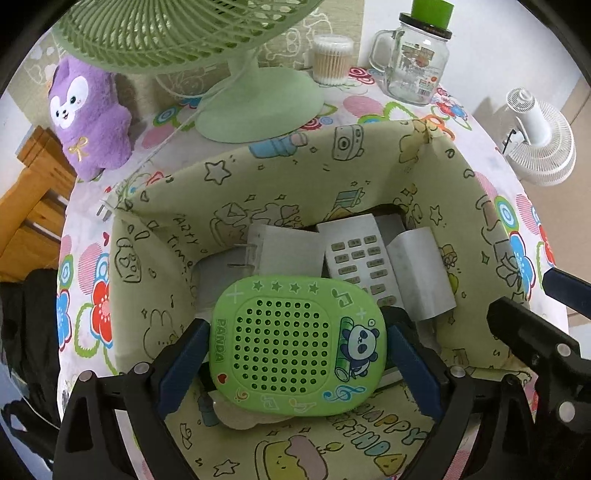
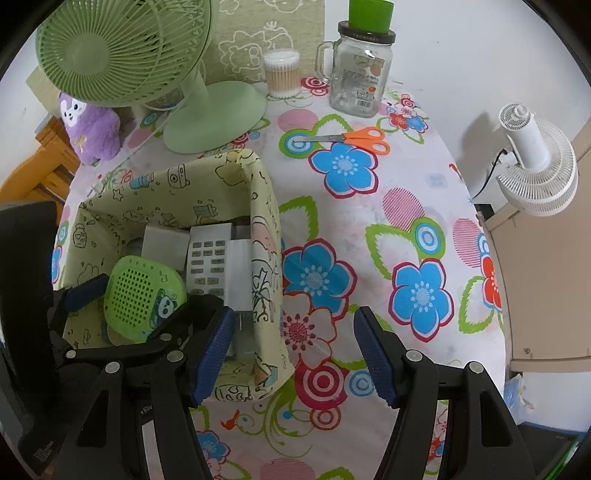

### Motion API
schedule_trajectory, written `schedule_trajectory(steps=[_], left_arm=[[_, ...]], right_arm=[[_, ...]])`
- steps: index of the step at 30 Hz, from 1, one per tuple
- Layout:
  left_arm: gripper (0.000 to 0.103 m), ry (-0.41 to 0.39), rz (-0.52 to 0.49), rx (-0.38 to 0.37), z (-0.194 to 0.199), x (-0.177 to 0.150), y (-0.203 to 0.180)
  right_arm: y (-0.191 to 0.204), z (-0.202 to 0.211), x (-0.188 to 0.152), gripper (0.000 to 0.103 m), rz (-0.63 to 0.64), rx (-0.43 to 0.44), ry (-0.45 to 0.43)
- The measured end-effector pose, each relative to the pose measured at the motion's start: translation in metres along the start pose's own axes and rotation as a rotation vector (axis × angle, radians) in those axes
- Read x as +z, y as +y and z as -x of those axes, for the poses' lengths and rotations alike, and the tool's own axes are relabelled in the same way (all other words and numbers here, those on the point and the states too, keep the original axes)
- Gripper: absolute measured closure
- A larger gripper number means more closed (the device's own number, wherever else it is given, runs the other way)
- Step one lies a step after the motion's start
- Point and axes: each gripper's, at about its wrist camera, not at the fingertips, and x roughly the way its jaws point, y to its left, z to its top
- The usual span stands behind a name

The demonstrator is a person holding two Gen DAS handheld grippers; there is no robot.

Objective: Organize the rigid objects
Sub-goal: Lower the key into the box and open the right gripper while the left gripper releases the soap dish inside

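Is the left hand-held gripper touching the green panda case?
Touching. The left wrist view shows the left hand-held gripper with both blue pads pressed against the sides of the green panda case, over the fabric bin.

**A flowered table among pale walls**

A round table point(image 2: 406, 206) wears a white cloth printed with blue, red and pink flowers. Behind it stands a beige panel point(image 2: 273, 33) drawn with cartoon animals, against a plain pale wall point(image 2: 461, 48). At the left edge sits wooden furniture point(image 1: 33, 206) in a warm orange-brown tone. To the right, a white fan point(image 2: 535, 162) is beside a tan cabinet point(image 2: 546, 295). The light is soft and even.
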Motion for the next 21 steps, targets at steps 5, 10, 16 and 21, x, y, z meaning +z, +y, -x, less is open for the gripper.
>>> schedule_trajectory(steps=[5,10,16,21], left_arm=[[0.005,0.009,0.006,-0.004,0.0,0.001,0.002],[0.005,0.015,-0.005,0.009,0.003,0.001,0.003],[0.005,-0.011,-0.057,0.058,0.018,0.0,0.002],[0.005,-0.01,-0.05,0.048,0.025,0.001,0.007]], right_arm=[[0.0,0.0,0.001,0.033,0.0,0.0,-0.002],[0.002,-0.001,0.002,0.033,0.005,0.012,-0.001],[0.007,0.003,0.002,0.033,0.009,0.039,-0.01],[0.012,0.011,0.001,0.033,0.006,0.06,-0.024]])
